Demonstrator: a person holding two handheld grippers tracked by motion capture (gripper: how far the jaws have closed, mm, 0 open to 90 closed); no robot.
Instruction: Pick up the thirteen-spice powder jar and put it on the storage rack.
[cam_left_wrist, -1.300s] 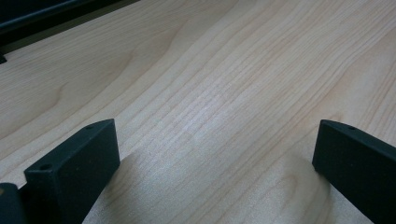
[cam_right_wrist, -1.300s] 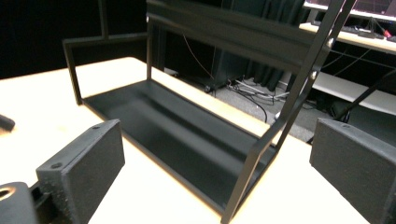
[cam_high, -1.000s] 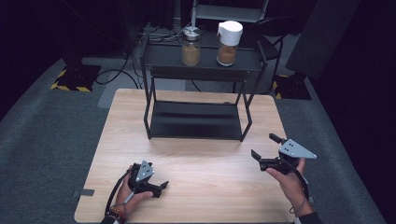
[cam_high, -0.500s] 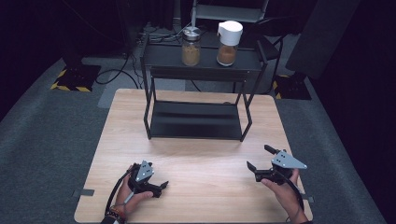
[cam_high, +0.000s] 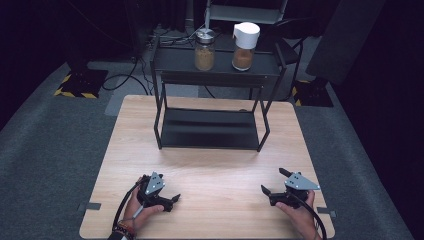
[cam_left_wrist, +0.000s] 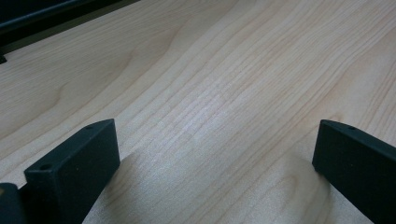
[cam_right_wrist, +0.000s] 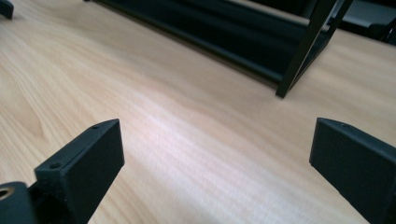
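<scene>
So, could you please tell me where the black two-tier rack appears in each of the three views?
High view: the black rack stands at the centre, on the table's far half.
Left gripper view: a dark strip of it crosses the top left corner.
Right gripper view: its lower shelf and a leg run along the top.
Shared landmark: the light wooden table beneath it.

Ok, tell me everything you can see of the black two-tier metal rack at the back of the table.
The black two-tier metal rack stands upright at the far middle of the light wooden table, on thin dark legs. Its lower shelf is bare. Its top shelf carries two jars of brown contents side by side: a glass jar with a silver lid on the left and a white-lidded jar on the right. Neither gripper touches it.
</scene>
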